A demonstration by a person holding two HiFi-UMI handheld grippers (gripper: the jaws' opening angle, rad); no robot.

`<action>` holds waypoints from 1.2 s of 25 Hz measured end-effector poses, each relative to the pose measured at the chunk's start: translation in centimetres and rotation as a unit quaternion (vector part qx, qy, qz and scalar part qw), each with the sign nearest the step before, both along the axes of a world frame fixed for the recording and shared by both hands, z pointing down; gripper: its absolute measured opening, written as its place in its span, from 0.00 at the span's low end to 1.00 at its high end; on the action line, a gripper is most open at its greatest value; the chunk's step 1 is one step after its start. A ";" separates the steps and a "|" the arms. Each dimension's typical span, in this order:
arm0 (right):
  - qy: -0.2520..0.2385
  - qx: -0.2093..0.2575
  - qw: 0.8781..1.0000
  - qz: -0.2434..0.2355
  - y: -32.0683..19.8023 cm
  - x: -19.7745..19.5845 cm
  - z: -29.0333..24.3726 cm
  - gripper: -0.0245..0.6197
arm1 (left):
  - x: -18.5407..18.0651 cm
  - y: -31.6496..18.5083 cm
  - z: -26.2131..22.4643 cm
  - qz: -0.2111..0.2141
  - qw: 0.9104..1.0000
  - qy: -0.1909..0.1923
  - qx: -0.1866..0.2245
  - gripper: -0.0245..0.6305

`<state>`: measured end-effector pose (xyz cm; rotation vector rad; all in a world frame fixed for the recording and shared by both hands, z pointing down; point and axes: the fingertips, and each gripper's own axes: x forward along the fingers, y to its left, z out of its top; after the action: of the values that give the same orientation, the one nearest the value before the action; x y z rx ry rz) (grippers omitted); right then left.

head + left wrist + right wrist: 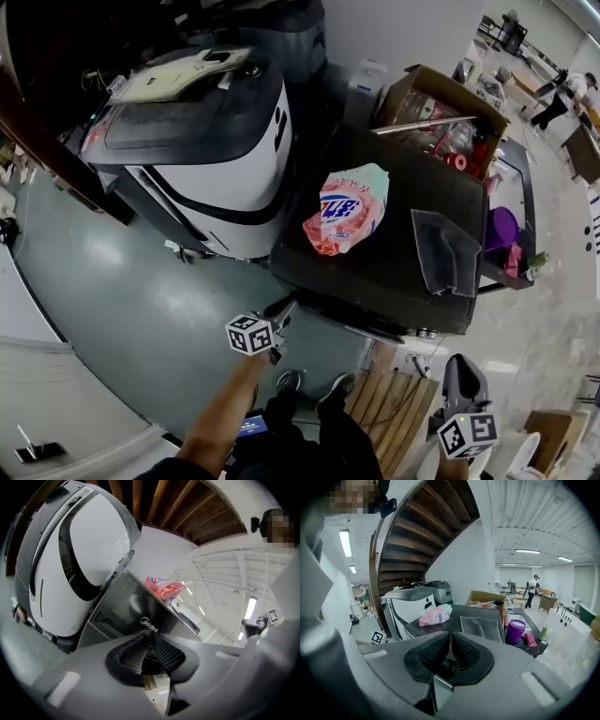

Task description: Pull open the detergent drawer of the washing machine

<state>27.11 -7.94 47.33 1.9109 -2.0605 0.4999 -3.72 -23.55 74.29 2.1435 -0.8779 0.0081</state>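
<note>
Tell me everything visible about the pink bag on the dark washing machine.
The pink bag is a soft, glossy pouch, pink-red fading to mint green at one end, with a blue printed label. It looks full, lies on its side on top of the dark washing machine, and touches nothing else.

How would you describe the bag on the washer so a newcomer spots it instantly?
Find the dark, flat-topped washing machine beside the white-and-black rounded machine. On its top lies a soft plastic bag. It is the only colourful thing there: pink-red and mint green with blue print, unlike the grey tray to its right.
</note>
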 end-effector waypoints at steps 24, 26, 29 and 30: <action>-0.005 -0.066 0.998 0.021 1.4 1.7 5.9 0.04 | 1.4 -3.0 1.4 -0.047 0.975 0.216 -0.021 0.50; -0.006 -0.072 0.997 0.022 1.2 1.6 6.1 0.04 | 1.2 -3.5 1.5 -0.055 0.971 0.231 -0.017 0.50; -0.008 -0.079 0.997 0.025 1.0 1.8 6.8 0.04 | 1.5 -4.0 1.2 -0.048 0.964 0.260 -0.009 0.52; -0.008 -0.081 0.996 0.026 1.1 1.8 7.1 0.04 | 1.7 -4.0 1.0 -0.042 0.960 0.276 -0.006 0.52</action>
<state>28.96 -6.88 54.39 1.8745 -1.9196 0.6746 -2.01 -27.55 75.26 1.9418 -0.6271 -0.5979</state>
